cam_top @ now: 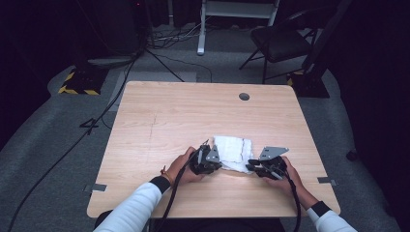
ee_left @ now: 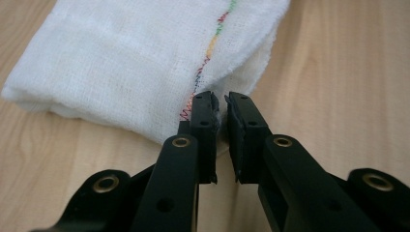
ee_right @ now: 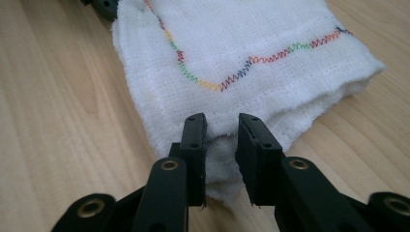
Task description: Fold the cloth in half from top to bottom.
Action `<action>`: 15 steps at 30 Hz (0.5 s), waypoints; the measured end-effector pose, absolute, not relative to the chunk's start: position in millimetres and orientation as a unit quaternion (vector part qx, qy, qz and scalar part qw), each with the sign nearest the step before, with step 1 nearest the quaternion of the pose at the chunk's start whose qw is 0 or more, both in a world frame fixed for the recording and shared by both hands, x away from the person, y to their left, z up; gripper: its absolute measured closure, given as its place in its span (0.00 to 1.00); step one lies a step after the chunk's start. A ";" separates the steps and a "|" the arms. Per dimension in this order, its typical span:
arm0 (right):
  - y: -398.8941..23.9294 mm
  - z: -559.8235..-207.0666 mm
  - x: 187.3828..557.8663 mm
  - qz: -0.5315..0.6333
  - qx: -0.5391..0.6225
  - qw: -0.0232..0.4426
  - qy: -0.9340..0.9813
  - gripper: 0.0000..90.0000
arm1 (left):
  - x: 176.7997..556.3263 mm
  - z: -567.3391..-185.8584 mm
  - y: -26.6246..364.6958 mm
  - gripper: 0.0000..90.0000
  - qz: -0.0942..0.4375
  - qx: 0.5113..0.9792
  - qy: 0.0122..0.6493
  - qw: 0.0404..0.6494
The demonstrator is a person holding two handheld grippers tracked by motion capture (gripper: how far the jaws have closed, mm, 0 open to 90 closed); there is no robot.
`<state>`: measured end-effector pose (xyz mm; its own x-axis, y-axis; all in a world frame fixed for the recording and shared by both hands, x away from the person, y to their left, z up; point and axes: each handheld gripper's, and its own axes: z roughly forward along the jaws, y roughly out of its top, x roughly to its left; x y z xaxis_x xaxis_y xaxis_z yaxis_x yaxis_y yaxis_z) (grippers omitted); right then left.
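1. While I look down from the high view, I see a white cloth point(cam_top: 233, 153) lying folded on the wooden table point(cam_top: 159, 121), near the edge where I work.
2. My left gripper point(cam_top: 209, 163) sits at the left near corner of the cloth, and my left hand point(cam_top: 181, 166) is wrapped around it.
3. My right gripper point(cam_top: 260, 166) sits at the right near corner of the cloth, with my right hand point(cam_top: 285, 171) behind it.
4. Both grippers are low, right down at the table top, one on each side of the cloth.
5. From the left gripper view, the jaws of the left gripper point(ee_left: 221, 108) stand close together, with just a thin gap. A small bit of the cloth's point(ee_left: 135, 63) edge sits pinched between the tips.
6. A wavy line of stitching point(ee_left: 208, 53) in many colours runs across the cloth, down to the left jaw tip.
7. From the right gripper view, the jaws of the right gripper point(ee_right: 220, 126) are a bit wider apart than the left ones. A thick fold of the cloth point(ee_right: 241, 43) fills the space between them and touches both pads, so they hold it.
8. The same coloured stitching point(ee_right: 232, 77) zigzags over the top of the cloth there.
9. A black chair point(cam_top: 280, 41) stands on the grey floor past the far side of the table.
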<state>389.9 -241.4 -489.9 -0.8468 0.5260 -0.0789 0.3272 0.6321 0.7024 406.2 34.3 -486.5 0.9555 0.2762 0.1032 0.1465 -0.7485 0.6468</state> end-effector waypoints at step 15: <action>-236.6 -480.1 411.4 0.353 0.248 0.148 0.890 0.74 | 418.8 -471.7 44.1 0.73 0.115 0.921 0.140 0.344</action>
